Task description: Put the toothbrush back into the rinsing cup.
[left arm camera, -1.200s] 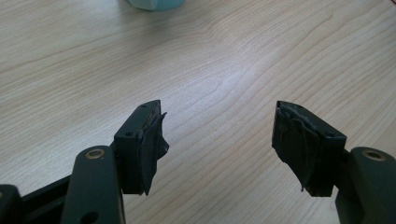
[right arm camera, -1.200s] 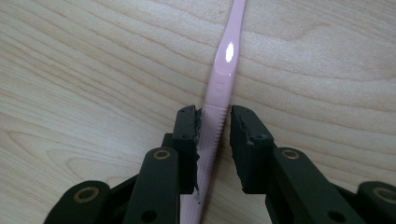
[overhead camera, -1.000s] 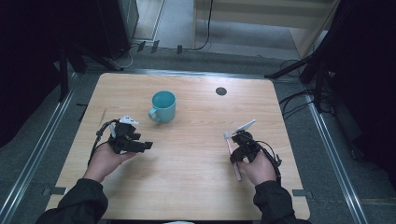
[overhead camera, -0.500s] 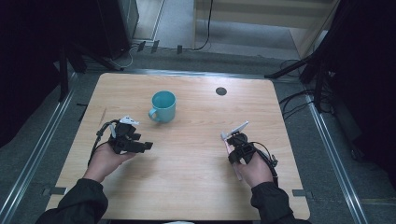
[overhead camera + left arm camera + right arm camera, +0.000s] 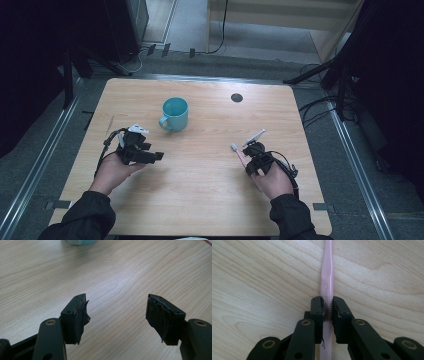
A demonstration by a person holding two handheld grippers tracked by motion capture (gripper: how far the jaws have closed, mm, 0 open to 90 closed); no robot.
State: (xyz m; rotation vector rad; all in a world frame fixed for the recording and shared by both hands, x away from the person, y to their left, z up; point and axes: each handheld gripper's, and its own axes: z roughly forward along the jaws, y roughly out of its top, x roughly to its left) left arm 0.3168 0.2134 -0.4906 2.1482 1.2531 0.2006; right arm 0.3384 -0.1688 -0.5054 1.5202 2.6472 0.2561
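Toothbrush pinched lengthwise in right claw, left claw wide, empty, near mug

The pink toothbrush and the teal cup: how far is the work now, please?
Done: the right gripper is shut on the pink toothbrush. In hand: the toothbrush, low over the table. Probably left: carrying it to the teal cup, which looks empty. The left gripper is open, holding nothing.

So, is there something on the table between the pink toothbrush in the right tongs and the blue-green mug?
Nothing visible stands in the way. The right tongs are shut on the toothbrush, and bare wooden table lies between it and the mug. The left tongs, open and empty, sit off to the left of that path.
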